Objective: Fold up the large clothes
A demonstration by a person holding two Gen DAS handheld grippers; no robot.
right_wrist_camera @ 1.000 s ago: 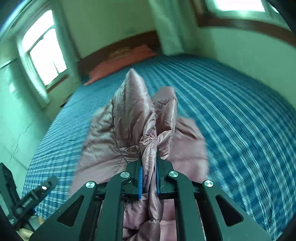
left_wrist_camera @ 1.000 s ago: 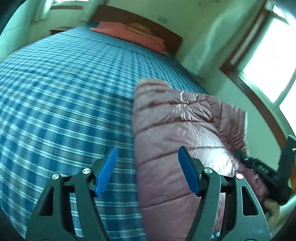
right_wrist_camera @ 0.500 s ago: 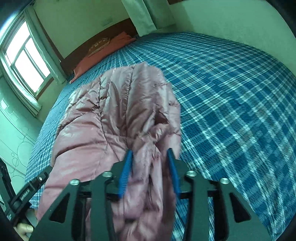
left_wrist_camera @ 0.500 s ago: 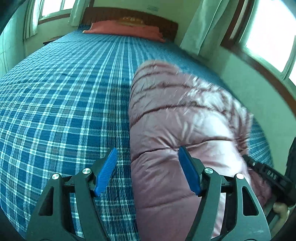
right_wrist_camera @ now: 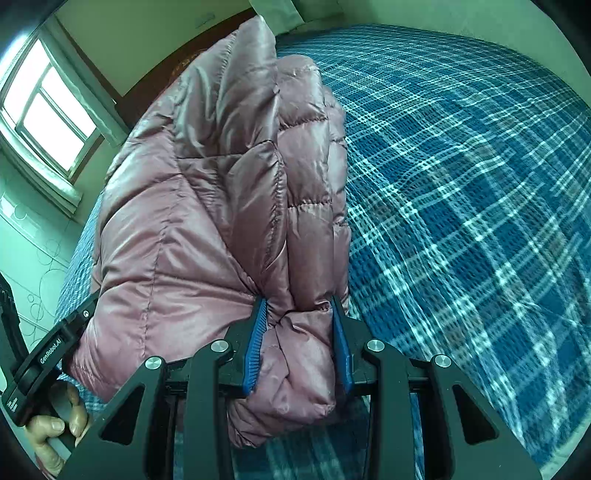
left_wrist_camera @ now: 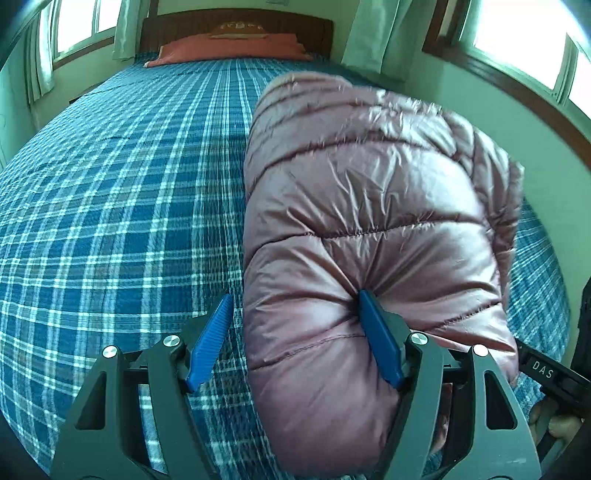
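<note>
A bed [left_wrist_camera: 110, 206] with a blue plaid cover fills both views, with an orange pillow [left_wrist_camera: 229, 48] against a dark headboard [left_wrist_camera: 236, 24] at its far end. A folded pink puffer jacket [left_wrist_camera: 369, 206] lies on the cover along the window-side edge of the bed. The left gripper [left_wrist_camera: 295, 336] stands wide open over the jacket's near edge: one blue pad presses into the padding, while the other pad is clear of the fabric, above the plaid cover. The right gripper [right_wrist_camera: 301, 343] has a bunched fold of the jacket [right_wrist_camera: 207, 192] between its blue pads; its jaws have just been closing, and both pads [right_wrist_camera: 255, 343] touch the fold at a narrow opening.
</note>
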